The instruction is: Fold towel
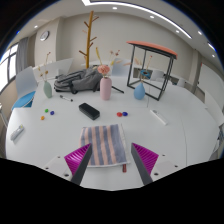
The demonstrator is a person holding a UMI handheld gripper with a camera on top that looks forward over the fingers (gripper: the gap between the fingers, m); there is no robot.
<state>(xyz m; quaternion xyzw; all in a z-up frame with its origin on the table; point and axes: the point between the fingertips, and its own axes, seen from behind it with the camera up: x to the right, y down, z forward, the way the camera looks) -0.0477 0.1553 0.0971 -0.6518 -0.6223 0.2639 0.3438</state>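
Hovering over a smooth white table [170, 135], gripper [113, 160] spread wide, holding nothing, ribbed magenta pads [78, 156] facing inward. Striped soft towel [104, 143], flat rectangular, lies between and just ahead of fingers. Beyond: pink cylindrical bottle [105, 88], blue cone-shaped flask [139, 91].

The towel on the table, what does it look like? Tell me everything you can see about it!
The striped towel lies flat on the white table. It looks like soft cloth, with thin stripes running along it in reddish, blue and pale tones. It forms a neat rectangle, slightly skewed. It sits just ahead of the tool, whose open fingers stand at either side of its near edge, not pressing on it. Its near edge runs down between the fingers. Nothing rests on top of it.
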